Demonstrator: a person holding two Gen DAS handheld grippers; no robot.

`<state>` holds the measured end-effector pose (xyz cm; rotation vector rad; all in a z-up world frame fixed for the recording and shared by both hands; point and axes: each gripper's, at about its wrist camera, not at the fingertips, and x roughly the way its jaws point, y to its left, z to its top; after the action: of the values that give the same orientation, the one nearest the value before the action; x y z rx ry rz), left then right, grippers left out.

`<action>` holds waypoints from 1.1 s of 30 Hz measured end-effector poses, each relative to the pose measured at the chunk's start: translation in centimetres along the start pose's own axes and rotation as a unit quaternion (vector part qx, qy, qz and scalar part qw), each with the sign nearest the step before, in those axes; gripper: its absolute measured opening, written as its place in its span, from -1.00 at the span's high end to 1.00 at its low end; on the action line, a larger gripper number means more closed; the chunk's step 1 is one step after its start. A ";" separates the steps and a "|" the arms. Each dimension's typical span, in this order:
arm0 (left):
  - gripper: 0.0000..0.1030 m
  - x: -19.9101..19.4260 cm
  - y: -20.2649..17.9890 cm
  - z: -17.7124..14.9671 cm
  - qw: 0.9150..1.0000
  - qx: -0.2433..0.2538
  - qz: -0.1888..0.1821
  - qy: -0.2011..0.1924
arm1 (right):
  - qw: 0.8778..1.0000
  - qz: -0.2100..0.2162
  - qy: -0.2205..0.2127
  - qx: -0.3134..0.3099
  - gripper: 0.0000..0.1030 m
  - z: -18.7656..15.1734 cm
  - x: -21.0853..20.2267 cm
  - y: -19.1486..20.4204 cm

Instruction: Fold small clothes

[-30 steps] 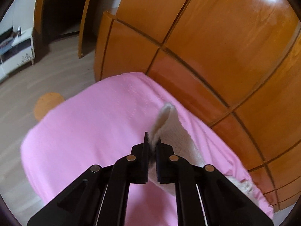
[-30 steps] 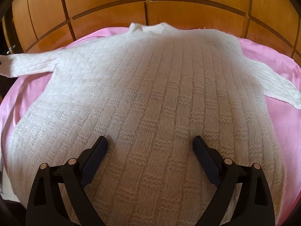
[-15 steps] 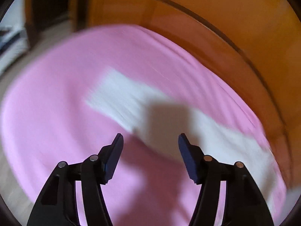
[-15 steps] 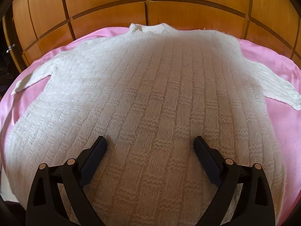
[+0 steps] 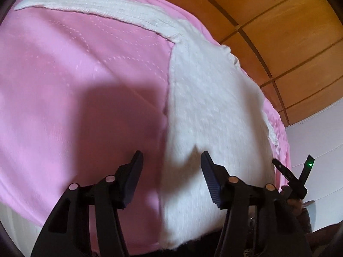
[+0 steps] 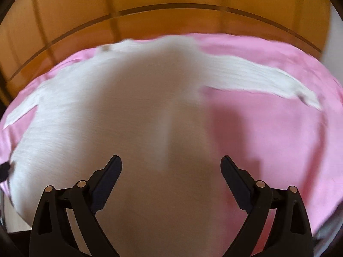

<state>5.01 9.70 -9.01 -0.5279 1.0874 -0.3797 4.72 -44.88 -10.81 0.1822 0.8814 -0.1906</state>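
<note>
A white sweater [image 5: 212, 111] lies flat on the pink bedspread [image 5: 75, 85], sleeves out sideways, while the left gripper [image 5: 171, 160] tilts down over its left edge, jaws closing on nothing, and the right gripper [image 6: 171, 165] hangs spread above its lower middle.

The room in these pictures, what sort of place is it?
Probably a bedroom at home. A white knitted sweater lies spread on a pink quilted bedcover, and glossy orange-brown wooden wardrobe panels stand right behind the bed.
</note>
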 end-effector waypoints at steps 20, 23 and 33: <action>0.89 -0.4 -2.1 -4.6 0.997 0.033 0.050 0.050 | 0.991 0.091 0.084 -0.048 0.91 -4.8 -1.8 -2.1; 0.55 -1.2 -3.1 -3.8 0.996 0.053 0.065 0.036 | 0.991 0.098 0.081 -0.042 0.91 -4.8 -1.7 -2.2; -0.05 -0.7 -8.6 1.3 0.993 0.093 0.060 -0.029 | 0.973 0.088 -0.001 0.214 0.04 1.7 0.3 -15.2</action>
<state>5.61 3.35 -3.07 -0.3045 1.0098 -0.3542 2.49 -59.98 -11.20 0.6599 0.8077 -0.2134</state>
